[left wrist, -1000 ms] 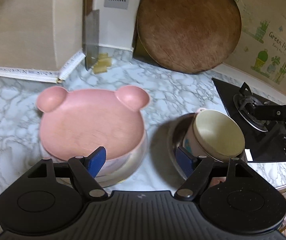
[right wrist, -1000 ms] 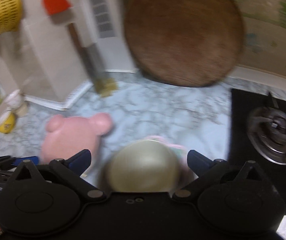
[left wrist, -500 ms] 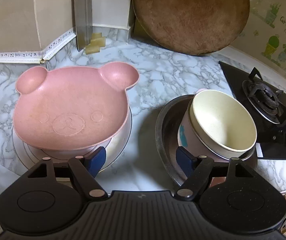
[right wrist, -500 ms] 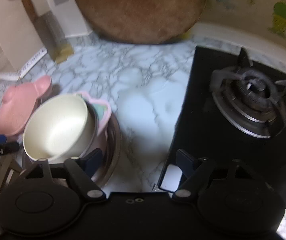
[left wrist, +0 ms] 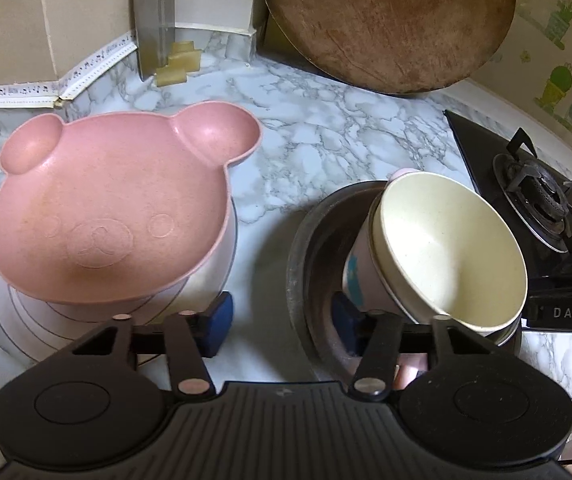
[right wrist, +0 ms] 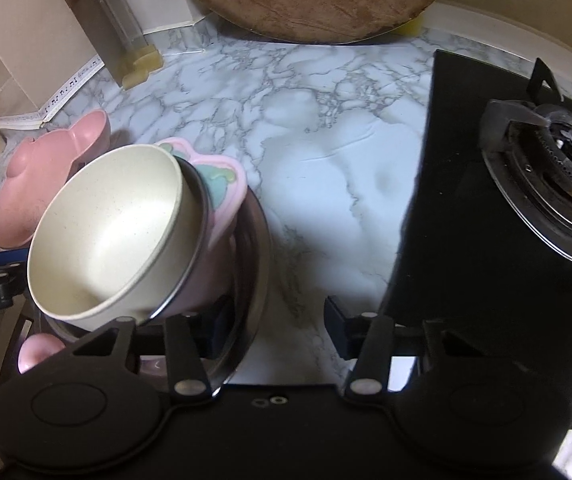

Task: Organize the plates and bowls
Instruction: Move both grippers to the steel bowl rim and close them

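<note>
so my left gripper (left wrist: 281,322) sits low in its frame, jaws partway open and just now closing in — its blue pads straddle the near rim of the metal bowl (left wrist: 306,280) without pressing it, the left pad over bare marble counter (left wrist: 326,136), the right pad inside the bowl. i hold nothing there. the pink bear plate (left wrist: 105,208) fills the left of that view, resting on a white plate (left wrist: 17,320). in the metal bowl at centre right leans a pink cup (left wrist: 362,276) with a cream bowl (left wrist: 446,248) tilted inside it.

my right gripper (right wrist: 273,326) has also been narrowing and is half open — its left pad is inside the metal bowl's rim at lower left of its frame, the right pad over the counter beside the black stove (right wrist: 506,200). whether that left pad touches the rim i cannot tell. a round wooden board (left wrist: 386,20) leans at the top.
</note>
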